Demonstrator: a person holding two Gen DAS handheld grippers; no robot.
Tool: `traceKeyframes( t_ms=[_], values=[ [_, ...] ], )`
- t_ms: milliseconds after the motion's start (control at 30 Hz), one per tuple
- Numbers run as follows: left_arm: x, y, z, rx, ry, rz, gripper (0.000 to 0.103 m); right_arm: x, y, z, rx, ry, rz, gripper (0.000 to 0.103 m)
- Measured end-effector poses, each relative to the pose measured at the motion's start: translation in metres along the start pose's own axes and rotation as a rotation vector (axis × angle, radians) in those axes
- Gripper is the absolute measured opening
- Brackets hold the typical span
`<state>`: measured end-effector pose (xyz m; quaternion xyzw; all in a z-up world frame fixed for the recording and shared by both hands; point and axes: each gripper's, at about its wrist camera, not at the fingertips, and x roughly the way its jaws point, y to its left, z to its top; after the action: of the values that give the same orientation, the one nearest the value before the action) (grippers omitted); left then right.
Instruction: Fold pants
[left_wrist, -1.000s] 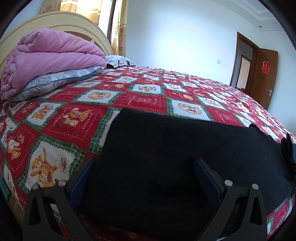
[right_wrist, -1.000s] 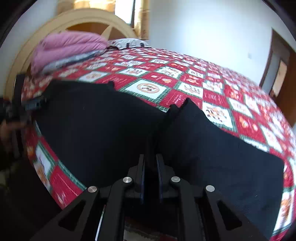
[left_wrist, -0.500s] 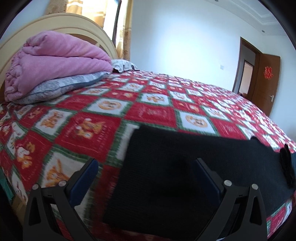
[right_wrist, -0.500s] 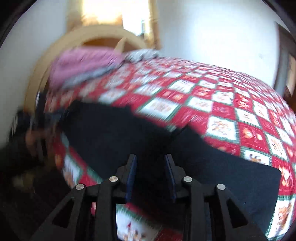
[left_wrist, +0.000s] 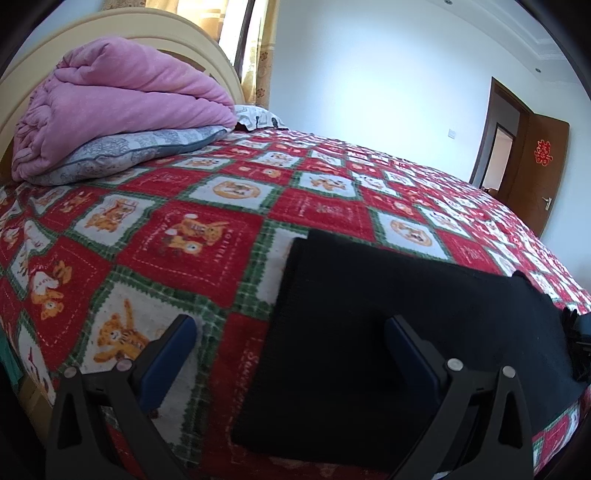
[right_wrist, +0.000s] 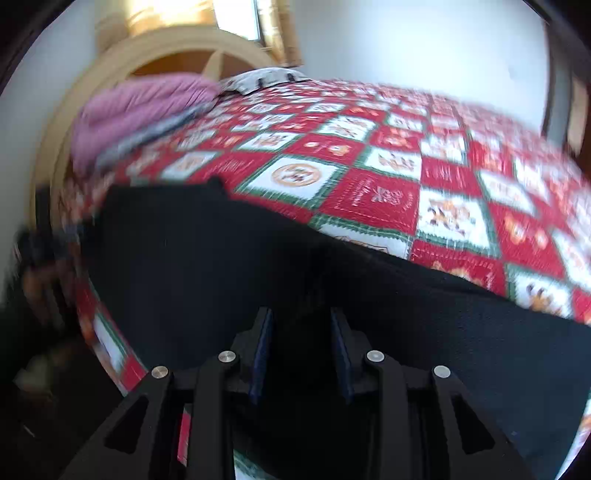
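Black pants (left_wrist: 388, 325) lie folded flat near the front edge of a bed with a red patterned blanket (left_wrist: 207, 240). My left gripper (left_wrist: 288, 332) is open wide and empty, hovering over the pants' left edge. In the right wrist view the pants (right_wrist: 221, 266) spread across the bed front. My right gripper (right_wrist: 301, 325) is open with a moderate gap, empty, just above the dark cloth. The other gripper shows at the right edge of the left wrist view (left_wrist: 576, 332).
A folded pink quilt (left_wrist: 122, 107) sits on a grey pillow (left_wrist: 125, 155) by the cream headboard (left_wrist: 177, 40) at the left. A brown door (left_wrist: 535, 162) stands open at the far right. The bed's front edge runs just below the grippers.
My right gripper has let go of the pants and opened. My left gripper has shifted left, so the pants' left edge now lies between its fingers.
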<state>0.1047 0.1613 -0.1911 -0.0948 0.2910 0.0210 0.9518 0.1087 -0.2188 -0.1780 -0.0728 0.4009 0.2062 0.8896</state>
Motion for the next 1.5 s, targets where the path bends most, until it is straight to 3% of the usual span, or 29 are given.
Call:
traceKeyframes(
  t_ms=[100, 133, 167, 233, 400, 533, 600, 633, 833, 933, 1000, 1100, 1133, 1233, 1267, 1300, 1367, 1433, 1500],
  values=[
    [0.0, 0.0, 0.001, 0.002, 0.004, -0.001, 0.103, -0.016, -0.002, -0.003, 0.017, -0.021, -0.022, 0.036],
    [0.0, 0.0, 0.001, 0.001, 0.004, -0.002, 0.103, -0.024, 0.0, -0.005, 0.008, -0.039, -0.028, 0.04],
    [0.0, 0.001, 0.001, 0.0, 0.004, -0.002, 0.103, -0.032, 0.003, -0.008, -0.014, -0.059, -0.039, 0.051],
    [0.001, 0.0, 0.001, 0.001, 0.002, 0.004, 0.103, -0.044, 0.015, -0.016, -0.082, -0.075, -0.042, 0.057],
    [0.0, 0.0, 0.001, -0.001, 0.007, 0.005, 0.103, -0.028, 0.034, -0.033, -0.162, -0.041, -0.076, 0.057],
    [0.0, 0.0, 0.0, -0.002, 0.004, 0.006, 0.103, -0.018, 0.035, -0.039, -0.182, -0.04, -0.135, 0.042],
    [0.0, 0.0, 0.0, -0.001, 0.006, 0.005, 0.103, -0.02, 0.038, -0.041, -0.202, -0.049, -0.156, 0.018],
    [0.0, 0.0, 0.001, -0.001, 0.008, 0.005, 0.103, -0.022, 0.037, -0.04, -0.193, -0.055, -0.146, 0.013],
    [0.001, 0.0, -0.001, 0.001, 0.01, 0.001, 0.103, -0.045, 0.049, -0.037, -0.217, -0.058, -0.117, 0.011],
    [0.001, 0.0, -0.001, 0.001, 0.011, 0.002, 0.103, -0.029, 0.052, -0.047, -0.237, -0.001, -0.118, 0.011],
    [0.001, -0.001, -0.001, 0.006, 0.015, 0.002, 0.103, -0.022, 0.051, -0.052, -0.246, -0.019, -0.125, 0.011],
    [0.0, -0.002, -0.002, 0.018, 0.024, -0.001, 0.103, -0.027, 0.049, -0.047, -0.238, -0.051, -0.137, 0.022],
    [-0.001, -0.001, -0.002, 0.021, 0.03, -0.006, 0.103, -0.029, 0.047, -0.046, -0.232, -0.05, -0.144, 0.032],
    [-0.005, 0.001, -0.003, 0.025, 0.036, -0.015, 0.103, -0.04, 0.04, -0.042, -0.183, -0.085, -0.114, 0.036],
    [-0.005, 0.001, -0.003, 0.024, 0.037, -0.019, 0.103, -0.042, 0.038, -0.04, -0.165, -0.098, -0.097, 0.04],
    [-0.005, 0.002, -0.004, 0.022, 0.037, -0.021, 0.103, -0.043, 0.034, -0.038, -0.141, -0.107, -0.083, 0.052],
    [-0.004, -0.001, -0.005, 0.032, 0.039, -0.015, 0.103, -0.031, 0.025, -0.036, -0.102, -0.068, -0.108, 0.064],
    [-0.003, -0.002, -0.004, 0.046, 0.048, -0.007, 0.103, -0.015, 0.019, -0.04, -0.086, -0.013, -0.096, 0.065],
    [-0.004, 0.001, -0.001, 0.033, 0.062, -0.018, 0.099, -0.021, 0.023, -0.041, -0.094, -0.037, -0.105, 0.065]
  ],
)
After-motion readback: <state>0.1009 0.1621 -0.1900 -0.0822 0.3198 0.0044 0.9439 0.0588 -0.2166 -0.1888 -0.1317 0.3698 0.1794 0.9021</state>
